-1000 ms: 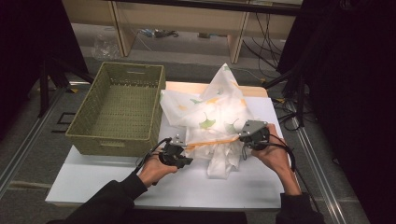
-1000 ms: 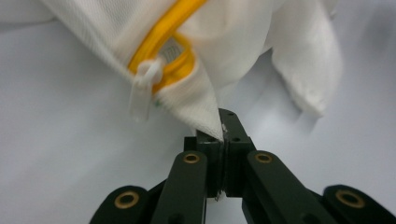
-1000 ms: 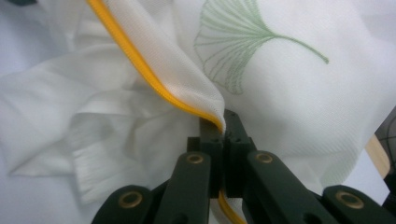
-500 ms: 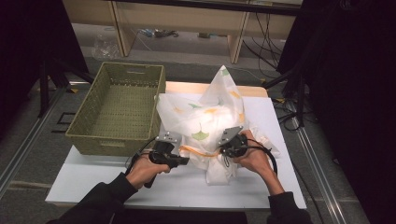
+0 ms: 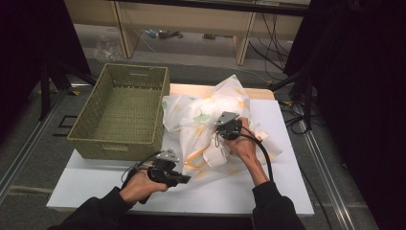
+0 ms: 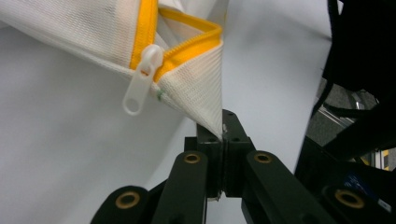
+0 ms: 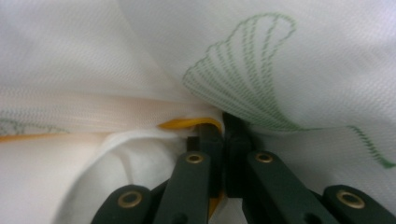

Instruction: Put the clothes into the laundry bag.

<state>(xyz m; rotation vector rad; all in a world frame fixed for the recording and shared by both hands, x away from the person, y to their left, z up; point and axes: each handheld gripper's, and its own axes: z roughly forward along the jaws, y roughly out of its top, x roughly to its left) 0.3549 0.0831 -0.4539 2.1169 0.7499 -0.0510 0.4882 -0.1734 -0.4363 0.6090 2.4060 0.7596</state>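
A white mesh bag [image 5: 206, 112] with green leaf prints and an orange-yellow zipper lies bunched on the white table [image 5: 91, 189]. My left gripper [image 5: 184, 180] is at the bag's near left edge. In the left gripper view its jaws [image 6: 223, 131] are shut on the bag's pointed corner [image 6: 198, 91], just below the zipper's end and its white pull tab [image 6: 141, 80]. My right gripper [image 5: 219, 143] presses into the middle of the bag. The right gripper [image 7: 223, 133] is shut on the fabric at the yellow zipper edge [image 7: 184, 123], under a green leaf print [image 7: 247, 77].
An empty green woven basket [image 5: 115, 149] stands on the table's left half, right beside the bag. Bare white table lies along the near edge and at the right. Cables trail from both grippers. Shelving and wires stand beyond the table.
My right gripper has moved left and down toward the left one, still on the bag. The zipper edge, stretched between the grippers before, has gone slack and the bag has bunched. The left hand shifted slightly.
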